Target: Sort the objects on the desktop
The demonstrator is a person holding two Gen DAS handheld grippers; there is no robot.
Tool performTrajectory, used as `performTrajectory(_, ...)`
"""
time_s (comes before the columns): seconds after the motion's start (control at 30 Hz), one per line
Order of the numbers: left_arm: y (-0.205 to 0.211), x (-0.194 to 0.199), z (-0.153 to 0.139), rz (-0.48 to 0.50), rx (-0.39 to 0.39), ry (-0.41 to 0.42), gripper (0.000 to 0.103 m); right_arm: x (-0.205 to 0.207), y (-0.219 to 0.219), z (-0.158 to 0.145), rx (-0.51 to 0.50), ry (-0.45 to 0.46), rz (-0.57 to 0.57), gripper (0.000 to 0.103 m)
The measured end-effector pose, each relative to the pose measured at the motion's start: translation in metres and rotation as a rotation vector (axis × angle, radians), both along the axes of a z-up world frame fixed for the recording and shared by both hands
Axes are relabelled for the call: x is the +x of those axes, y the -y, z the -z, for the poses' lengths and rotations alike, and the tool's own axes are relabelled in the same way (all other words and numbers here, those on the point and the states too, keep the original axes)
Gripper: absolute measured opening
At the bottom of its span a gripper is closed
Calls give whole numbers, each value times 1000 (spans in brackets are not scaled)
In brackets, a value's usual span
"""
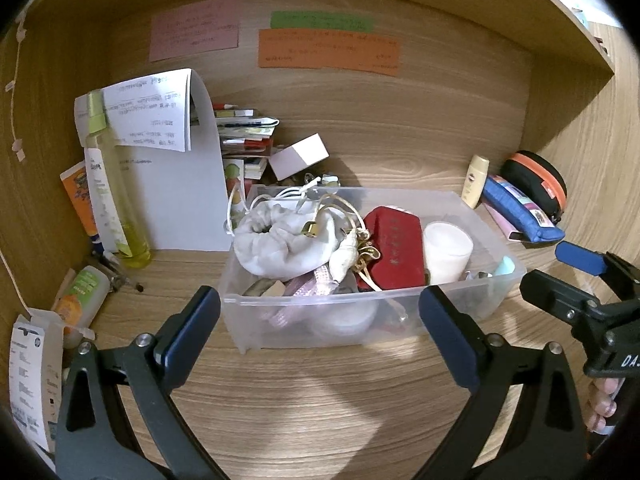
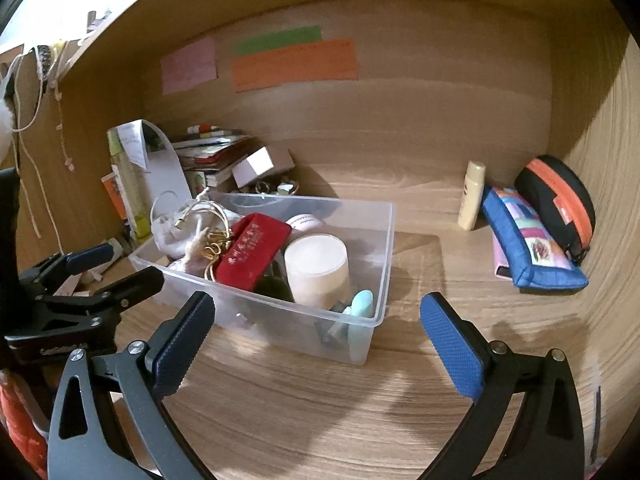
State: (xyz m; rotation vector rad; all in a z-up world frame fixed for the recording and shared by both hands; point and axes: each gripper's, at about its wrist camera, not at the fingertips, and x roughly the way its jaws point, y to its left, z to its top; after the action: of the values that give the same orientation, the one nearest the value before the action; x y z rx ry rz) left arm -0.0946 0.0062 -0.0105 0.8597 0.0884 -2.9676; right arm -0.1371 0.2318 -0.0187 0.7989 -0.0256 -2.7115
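Landmark: clear plastic bin (image 1: 496, 280), standing on the wooden desk (image 1: 320, 392) inside a wood-walled alcove.

Left gripper (image 1: 320, 320): jaws spread wide, holding nothing and touching nothing; the blue pads sit just in front of the bin's near wall, one off each front corner.

Right gripper (image 2: 316, 336): jaws spread wide, empty, touching nothing; poised in front of the bin's near right corner. It also shows at the right edge of the left wrist view, beside the bin.

In the bin:
- white cloth pouch (image 1: 280, 240), left end
- gold cord (image 1: 366, 252) with a pale shell-like charm, between pouch and red case
- red case (image 1: 394, 248) with gold lettering, centre, tilted
- white candle (image 1: 446, 250), upright, right of the red case
- mint green item (image 2: 360, 304), near right corner
- pink items at the bottom, too blurred to name

Left of the bin:
- yellow-green spray bottle (image 1: 116, 192), upright
- white papers (image 1: 176, 184) propped behind it
- orange tube (image 1: 82, 200)
- stack of books (image 1: 244, 136)
- small white box (image 1: 300, 156), tilted, behind the bin

Right of the bin, well apart:
- cream bottle (image 1: 476, 180), upright
- blue pencil pouch (image 1: 520, 212)
- black and orange zip case (image 1: 536, 184)

Back wall behind the bin: pink note (image 1: 194, 32), green note (image 1: 322, 20), orange note (image 1: 328, 52).
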Motion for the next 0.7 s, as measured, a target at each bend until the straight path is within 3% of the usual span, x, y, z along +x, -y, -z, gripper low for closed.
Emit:
performTrajectory(0.17,1,-3,1,0,13,11,101,-2,-9,-1,-48,13,-3,103)
performTrajectory(0.7,3,-4,2,-2,19,18,101,1,-9,-3,-37,9,-2,103)
